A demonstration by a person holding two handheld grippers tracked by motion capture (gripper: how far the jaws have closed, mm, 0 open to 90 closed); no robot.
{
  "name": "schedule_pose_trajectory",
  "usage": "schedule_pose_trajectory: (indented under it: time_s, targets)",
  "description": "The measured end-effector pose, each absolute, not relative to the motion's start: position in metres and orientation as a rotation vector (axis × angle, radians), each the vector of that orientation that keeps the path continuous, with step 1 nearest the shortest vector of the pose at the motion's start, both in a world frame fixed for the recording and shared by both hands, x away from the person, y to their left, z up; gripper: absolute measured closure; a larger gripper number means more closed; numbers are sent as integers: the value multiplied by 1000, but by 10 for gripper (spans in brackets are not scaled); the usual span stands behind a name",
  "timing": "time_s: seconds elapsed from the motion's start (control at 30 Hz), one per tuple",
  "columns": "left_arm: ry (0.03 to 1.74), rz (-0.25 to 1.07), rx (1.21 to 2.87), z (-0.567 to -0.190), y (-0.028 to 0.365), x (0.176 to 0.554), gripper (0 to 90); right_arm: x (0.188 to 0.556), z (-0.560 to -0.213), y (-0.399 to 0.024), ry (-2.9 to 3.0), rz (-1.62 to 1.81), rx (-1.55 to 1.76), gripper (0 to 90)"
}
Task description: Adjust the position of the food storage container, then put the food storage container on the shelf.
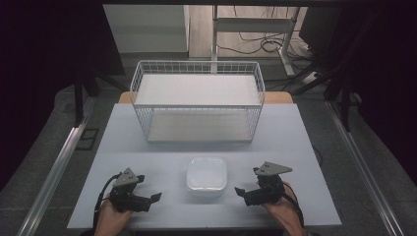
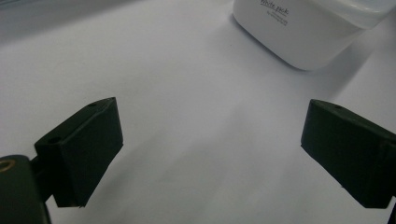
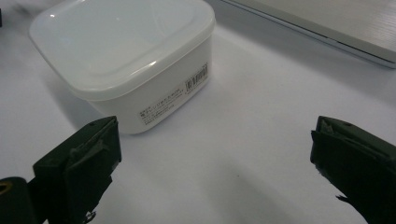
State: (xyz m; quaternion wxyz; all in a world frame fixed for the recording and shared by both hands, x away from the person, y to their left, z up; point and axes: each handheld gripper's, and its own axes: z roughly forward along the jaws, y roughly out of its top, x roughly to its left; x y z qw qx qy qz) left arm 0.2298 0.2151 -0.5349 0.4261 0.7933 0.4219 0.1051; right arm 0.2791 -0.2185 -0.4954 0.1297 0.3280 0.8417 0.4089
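Table [image 1: 147, 147], pale, matte, dim room

Two black grippers, left gripper [image 1: 156, 197] and right gripper [image 1: 239, 191], each topped by a grey three-cornered plate and trailing a thin black cable over a bare hand [image 1: 110, 221]. Up close, blocky matte-black jaws with flat pads, small round holes near the upper corners, a brass-coloured screw at the lower left edge. On the right gripper, pad faces rough and chipped at the edges.
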Motion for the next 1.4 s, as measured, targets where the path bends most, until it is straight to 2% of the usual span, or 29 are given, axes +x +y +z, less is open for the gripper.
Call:
schedule_pose_trajectory:
  time_s: [0.57,0.93,1.03,1.23,1.4]
  targets:
    - [1016,221,1989,-528,200,238,30,285,-490,-209,2430,1218,938,19]
    - [957,144,1947,-508,179,256,32,294,-482,-191,2449,1248,971,37]
    - [949,147,1958,-504,172,263,40,295,-481,-188,2451,1252,957,4]
    - [921,140,1982,-498,154,280,48,306,-480,-181,2472,1273,1017,3]
    - [886,135,2007,-493,135,294,57,316,-475,-169,2492,1237,1024,65]
